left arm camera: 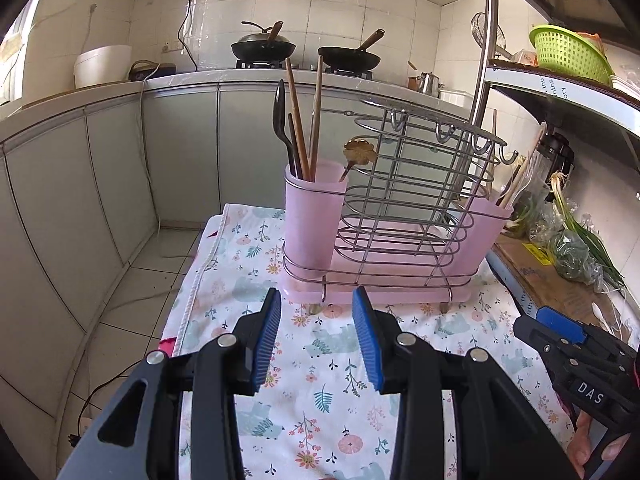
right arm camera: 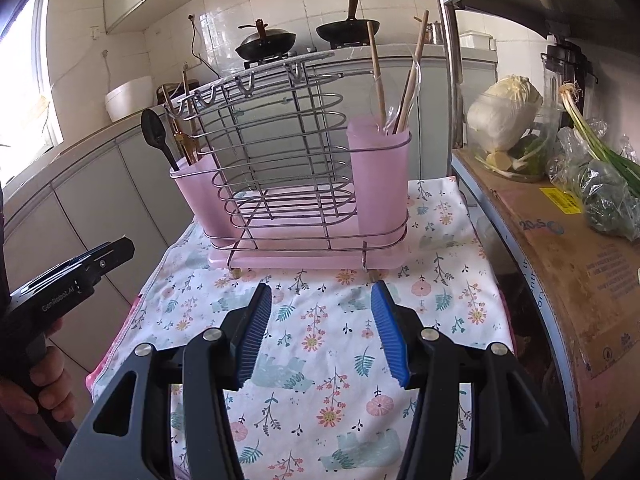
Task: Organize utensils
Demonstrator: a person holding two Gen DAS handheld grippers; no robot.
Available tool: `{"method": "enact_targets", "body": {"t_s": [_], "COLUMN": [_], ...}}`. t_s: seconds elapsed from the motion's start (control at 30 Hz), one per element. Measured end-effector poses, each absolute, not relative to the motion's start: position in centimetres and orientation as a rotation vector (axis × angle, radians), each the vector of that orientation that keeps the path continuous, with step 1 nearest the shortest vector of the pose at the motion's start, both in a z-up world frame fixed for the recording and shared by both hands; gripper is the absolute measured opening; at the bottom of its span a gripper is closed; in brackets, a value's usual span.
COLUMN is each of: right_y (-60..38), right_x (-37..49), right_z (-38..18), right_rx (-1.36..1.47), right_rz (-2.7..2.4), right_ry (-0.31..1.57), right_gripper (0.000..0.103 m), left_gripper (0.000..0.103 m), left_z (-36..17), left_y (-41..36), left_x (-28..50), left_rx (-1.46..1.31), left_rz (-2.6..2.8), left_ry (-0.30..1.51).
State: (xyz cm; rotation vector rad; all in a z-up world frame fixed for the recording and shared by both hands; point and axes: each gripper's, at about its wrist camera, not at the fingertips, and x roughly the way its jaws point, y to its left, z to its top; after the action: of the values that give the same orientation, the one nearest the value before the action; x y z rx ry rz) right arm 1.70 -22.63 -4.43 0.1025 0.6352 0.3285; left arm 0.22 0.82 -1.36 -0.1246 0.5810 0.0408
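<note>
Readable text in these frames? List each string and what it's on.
"DAS": white letters on the right gripper body, left wrist view.
"GenRobot.AI": on the left gripper body, right wrist view.
"20.5": blue print on the cardboard box; any further characters unclear.
Yellow sticker on the box: too small to read.
Dark print block on the box side: blurred, unreadable.
Shelf edge strip: partial words, cut off, not reliable.

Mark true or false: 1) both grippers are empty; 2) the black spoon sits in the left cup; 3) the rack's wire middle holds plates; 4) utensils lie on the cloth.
1) True: left gripper and right gripper are open, nothing between the pads.
2) True: black spoon stands in the left cup.
3) False: the rack middle is empty.
4) False: the cloth is bare.
</note>
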Motion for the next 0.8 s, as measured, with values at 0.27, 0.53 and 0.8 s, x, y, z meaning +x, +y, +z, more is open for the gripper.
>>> {"method": "enact_targets", "body": {"t_s": [0.27, 0.53, 0.8], "right_y": [-22.33, -22.18, -22.04], "right_x": [1.72, 1.65, 1.62], "right_z": [-4.27, -4.21, -4.15], "right_rx": [0.095, 0.088, 0.085], "right_rz": [0.331, 0.338, 0.339], "right_ry": [0.633, 0.633, 0.633], "right_gripper": [0.053, 0.052, 0.052], "left_gripper": [0.036, 0.036, 0.036], "left_z": [-1.08, -0.98, -1.01], "left_y": [0.83, 0.82, 0.81], "left_x": [0.11, 0.08, 0.08], "left_rx": [-0.121, -0.119, -0.119], "left_rz": [0.042, 0.043, 0.043], "left_ry": [0.574, 0.572, 0.572]}}
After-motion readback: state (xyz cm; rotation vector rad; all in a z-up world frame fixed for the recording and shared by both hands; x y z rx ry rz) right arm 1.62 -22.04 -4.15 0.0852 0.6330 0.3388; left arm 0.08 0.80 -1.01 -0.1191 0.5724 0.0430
